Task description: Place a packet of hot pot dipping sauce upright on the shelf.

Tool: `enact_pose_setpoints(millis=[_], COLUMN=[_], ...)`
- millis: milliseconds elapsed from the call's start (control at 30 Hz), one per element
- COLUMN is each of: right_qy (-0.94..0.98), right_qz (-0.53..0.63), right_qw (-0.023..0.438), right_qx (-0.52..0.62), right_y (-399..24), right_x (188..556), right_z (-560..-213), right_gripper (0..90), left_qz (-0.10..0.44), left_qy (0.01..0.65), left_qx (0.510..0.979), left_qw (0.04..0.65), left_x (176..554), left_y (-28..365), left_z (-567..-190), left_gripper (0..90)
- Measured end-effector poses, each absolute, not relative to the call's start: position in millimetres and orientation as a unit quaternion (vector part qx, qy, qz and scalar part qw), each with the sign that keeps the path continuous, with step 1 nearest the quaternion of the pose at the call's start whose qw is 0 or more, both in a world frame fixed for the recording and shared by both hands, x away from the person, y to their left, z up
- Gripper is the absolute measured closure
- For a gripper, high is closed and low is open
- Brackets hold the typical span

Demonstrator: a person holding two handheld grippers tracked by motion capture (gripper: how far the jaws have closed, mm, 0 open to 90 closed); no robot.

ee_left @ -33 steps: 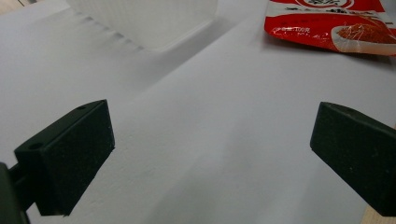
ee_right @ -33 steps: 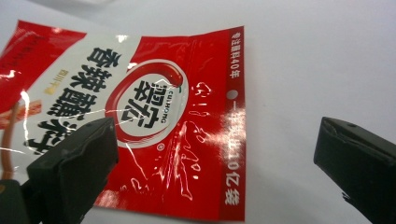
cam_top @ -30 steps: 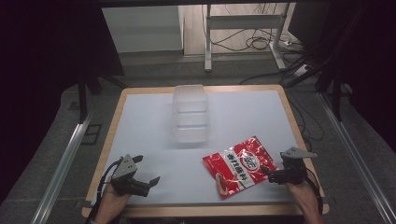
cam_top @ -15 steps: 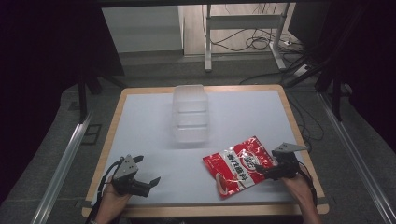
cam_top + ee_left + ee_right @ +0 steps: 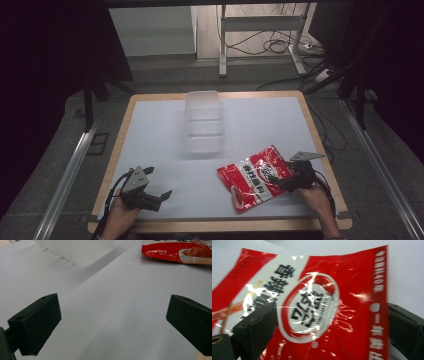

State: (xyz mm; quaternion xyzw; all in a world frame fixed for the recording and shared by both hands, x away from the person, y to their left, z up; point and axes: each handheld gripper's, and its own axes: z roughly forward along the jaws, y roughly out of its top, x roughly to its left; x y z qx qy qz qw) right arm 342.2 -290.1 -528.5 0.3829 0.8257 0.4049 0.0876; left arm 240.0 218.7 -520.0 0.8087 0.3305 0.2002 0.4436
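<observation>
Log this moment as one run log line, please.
right claw: open astride red snack bag | left claw: open, idle | clear container: untouched

A white table with a wooden rim stands on grey floor. Behind it, cables lie around a metal frame. The surroundings are dark.

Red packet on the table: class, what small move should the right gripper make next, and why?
Probably shut the right gripper on the red packet. In the right gripper view its jaws stand open with the packet's end between them, so closing would likely secure a grip before lifting.
</observation>
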Motion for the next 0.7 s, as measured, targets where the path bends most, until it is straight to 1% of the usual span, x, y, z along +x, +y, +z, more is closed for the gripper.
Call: enact_pose_setpoints(millis=[367,433,500,533,567,600,633,667,700], right_qy=[0.833,0.83,0.836,0.844,0.851,0.854,0.854,0.854,0.854], right_qz=[0.409,0.416,0.404,0.395,0.383,0.373,0.373,0.371,0.366], right_qw=[0.057,0.027,0.016,0.028,0.043,0.055,0.055,0.062,0.07], right_qx=[0.369,0.371,0.37,0.363,0.358,0.358,0.358,0.36,0.364], right_y=[-274.7,-272.0,-268.2,-266.0,-263.5,-261.6,-261.6,-260.7,-259.4], right_x=[336.0,335.5,335.5,334.3,332.7,331.3,331.3,330.9,330.7], right_z=[-520.6,-521.1,-524.0,-524.4,-522.7,-520.3,-520.3,-519.5,-518.9], right_gripper=[5.3,5.5,5.7,8.8,14.7,31.0,31.0,37.0,45.0], left_qz=[0.2,0.2,0.2,0.2,0.2,0.2,0.2,0.201,0.201], left_qy=[0.328,0.328,0.327,0.326,0.326,0.325,0.325,0.324,0.324], left_qx=[0.811,0.811,0.812,0.812,0.813,0.814,0.814,0.815,0.815], left_qw=[0.442,0.442,0.441,0.44,0.439,0.438,0.438,0.437,0.437], left_x=[239.9,239.9,239.8,239.8,239.8,239.8,239.7,239.8,239.7], left_y=[218.3,218.2,218.0,217.7,217.5,217.3,217.0,216.8,216.6], left_z=[-520.1,-520.1,-520.1,-520.2,-520.3,-520.3,-520.4,-520.4,-520.5], left_gripper=[0.0,0.0,0.0,0.0,0.0,0.0,0.0,0.0,0.0])
